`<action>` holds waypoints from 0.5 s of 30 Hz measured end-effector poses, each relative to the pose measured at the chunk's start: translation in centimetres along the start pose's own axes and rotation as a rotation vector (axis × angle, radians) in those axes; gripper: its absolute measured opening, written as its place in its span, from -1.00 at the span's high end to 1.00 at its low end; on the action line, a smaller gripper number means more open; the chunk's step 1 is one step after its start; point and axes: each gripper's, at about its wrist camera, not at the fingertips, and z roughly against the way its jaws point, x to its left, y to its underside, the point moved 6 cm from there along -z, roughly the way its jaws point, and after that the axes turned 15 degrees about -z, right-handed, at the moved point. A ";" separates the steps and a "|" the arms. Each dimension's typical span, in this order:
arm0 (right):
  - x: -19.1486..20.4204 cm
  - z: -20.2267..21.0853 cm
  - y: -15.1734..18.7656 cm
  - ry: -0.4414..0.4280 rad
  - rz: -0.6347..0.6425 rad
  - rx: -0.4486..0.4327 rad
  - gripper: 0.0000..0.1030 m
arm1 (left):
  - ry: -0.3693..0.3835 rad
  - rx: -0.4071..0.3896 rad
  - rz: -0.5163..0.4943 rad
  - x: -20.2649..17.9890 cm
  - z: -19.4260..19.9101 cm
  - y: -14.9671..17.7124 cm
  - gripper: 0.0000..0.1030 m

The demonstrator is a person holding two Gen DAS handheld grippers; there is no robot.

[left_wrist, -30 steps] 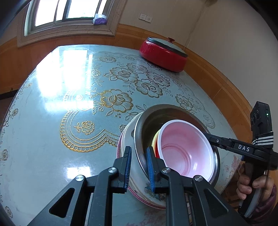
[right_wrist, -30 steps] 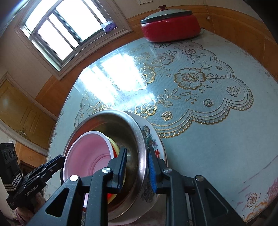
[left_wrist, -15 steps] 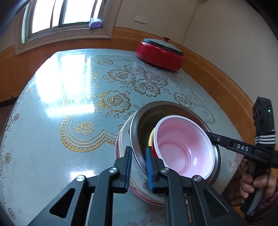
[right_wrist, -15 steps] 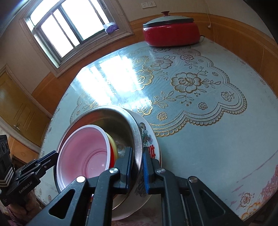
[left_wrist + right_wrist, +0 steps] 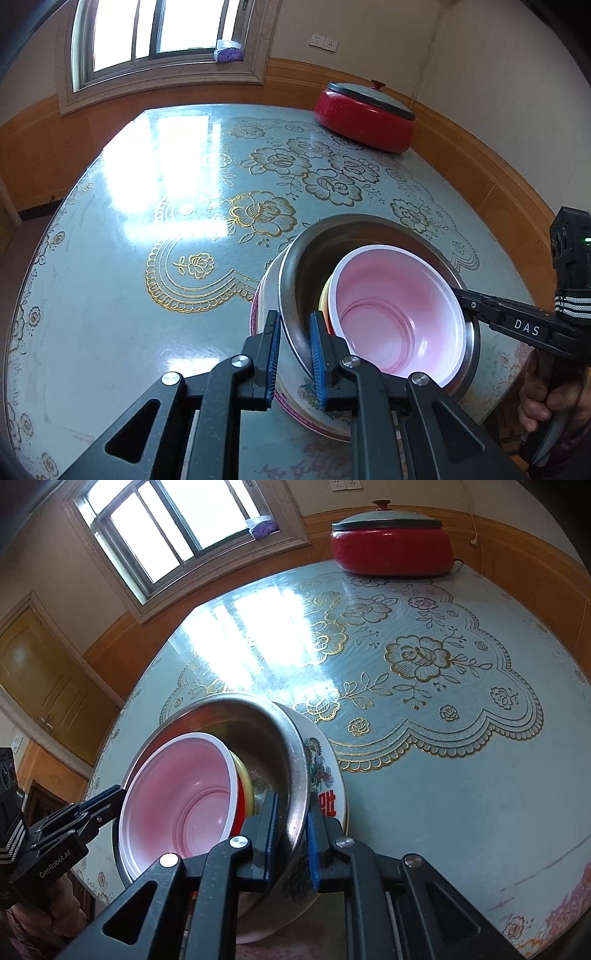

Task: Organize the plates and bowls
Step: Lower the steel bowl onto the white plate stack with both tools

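Nested stack near tabletop (image 5: 110, 302) edge: pink bowl (image 5: 399, 314) inside steel bowl (image 5: 295, 280), on floral plate (image 5: 325, 775). Left tongs (image 5: 293, 354) and right tongs (image 5: 291, 840) each clamped on steel rim. Stack probably heavy; rim thin, slippery; plate fragile.

Near the table's (image 5: 110, 295) front edge a plastic bowl (image 5: 399, 314) sits in a metal bowl (image 5: 295, 266), itself nested in a ceramic bowl (image 5: 325, 775), with perhaps another bowl hidden underneath, while a lidded pot (image 5: 365, 114) stands far behind.
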 end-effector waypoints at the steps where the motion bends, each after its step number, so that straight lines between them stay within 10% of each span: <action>1: 0.1 -0.1 0.1 0.001 0.008 0.008 0.73 | -0.006 0.001 0.006 -0.1 0.0 0.1 0.68; 15: 0.2 -1.0 0.2 -0.035 0.063 0.084 0.65 | -0.081 0.013 0.053 -0.4 -0.1 0.4 0.68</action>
